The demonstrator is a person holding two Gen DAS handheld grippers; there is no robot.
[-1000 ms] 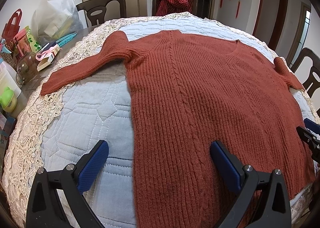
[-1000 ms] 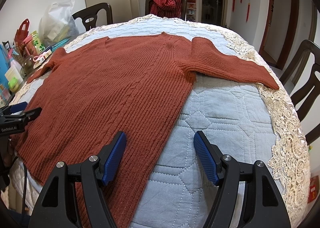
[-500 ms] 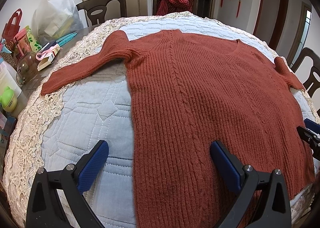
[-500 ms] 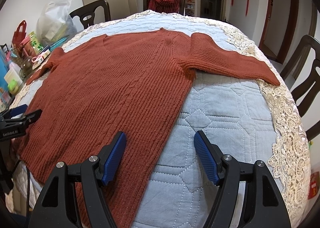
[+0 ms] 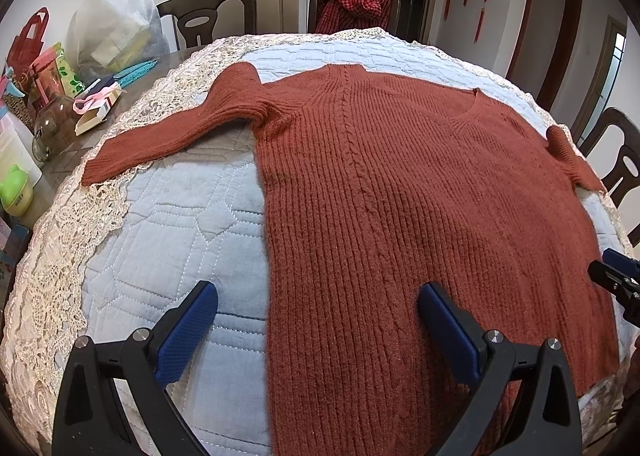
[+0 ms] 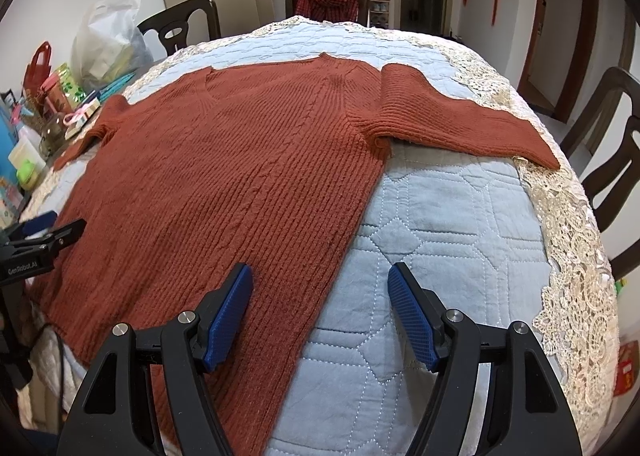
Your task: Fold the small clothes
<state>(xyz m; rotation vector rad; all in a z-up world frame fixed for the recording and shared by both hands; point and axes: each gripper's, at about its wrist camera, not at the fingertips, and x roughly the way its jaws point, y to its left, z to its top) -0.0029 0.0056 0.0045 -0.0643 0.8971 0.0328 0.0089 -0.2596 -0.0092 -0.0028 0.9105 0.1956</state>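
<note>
A rust-red ribbed knit sweater (image 5: 400,196) lies flat and spread out on a light blue quilted cover (image 5: 168,224), both sleeves stretched outward; it also shows in the right wrist view (image 6: 240,176). My left gripper (image 5: 316,320) is open and empty above the sweater's lower left hem edge. My right gripper (image 6: 320,304) is open and empty above the sweater's lower right edge. Each gripper's tip shows at the edge of the other's view.
Lace trim (image 6: 572,256) edges the quilt. Bags, jars and boxes (image 5: 48,96) crowd the table's left side. Dark wooden chairs (image 5: 208,12) surround the table; one holds a red checked garment (image 5: 352,4).
The right gripper has moved slightly forward and up over the table. The left gripper and the sweater have not moved.
</note>
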